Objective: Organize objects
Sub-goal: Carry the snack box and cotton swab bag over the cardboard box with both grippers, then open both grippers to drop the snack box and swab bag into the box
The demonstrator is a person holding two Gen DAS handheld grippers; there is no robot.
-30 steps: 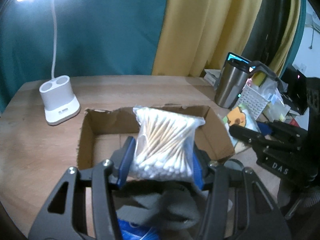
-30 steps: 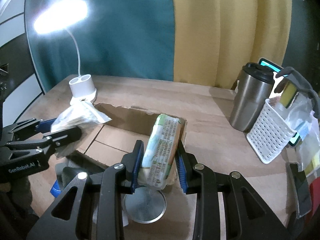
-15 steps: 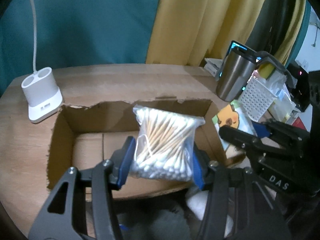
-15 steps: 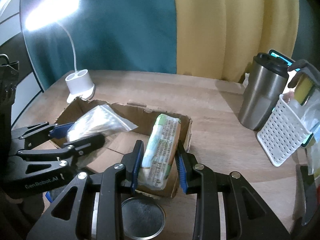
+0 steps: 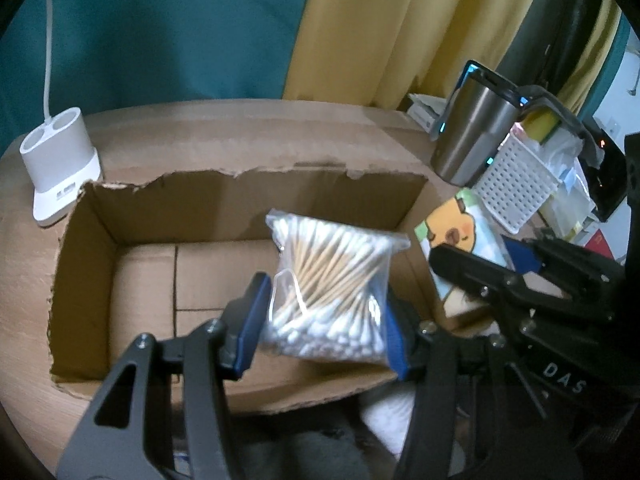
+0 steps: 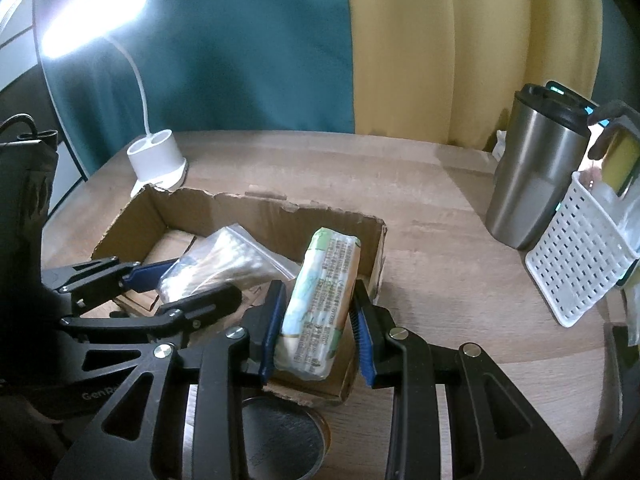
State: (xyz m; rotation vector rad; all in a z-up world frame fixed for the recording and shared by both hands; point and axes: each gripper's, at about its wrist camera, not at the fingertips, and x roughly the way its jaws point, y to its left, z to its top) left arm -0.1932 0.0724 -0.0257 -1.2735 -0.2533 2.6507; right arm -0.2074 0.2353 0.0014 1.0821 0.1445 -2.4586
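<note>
Quick tally: two grippers, the left gripper (image 5: pixel 324 320) and the right gripper (image 6: pixel 318 324), two fingers each. One cardboard box (image 5: pixel 100 216). One bag of cotton swabs (image 5: pixel 328 280), way too many swabs to count. One tissue pack (image 6: pixel 320 300). One steel tumbler (image 6: pixel 532 176), one white basket (image 6: pixel 576 264), one desk lamp (image 6: pixel 158 158), and one round metal lid (image 6: pixel 280 440) on the one tabletop (image 6: pixel 420 184).

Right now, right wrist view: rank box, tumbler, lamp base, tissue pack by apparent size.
1. Box
2. Tumbler
3. Tissue pack; it sits in the right gripper close to the camera, so its rank against the tumbler is unsure
4. Lamp base
</note>
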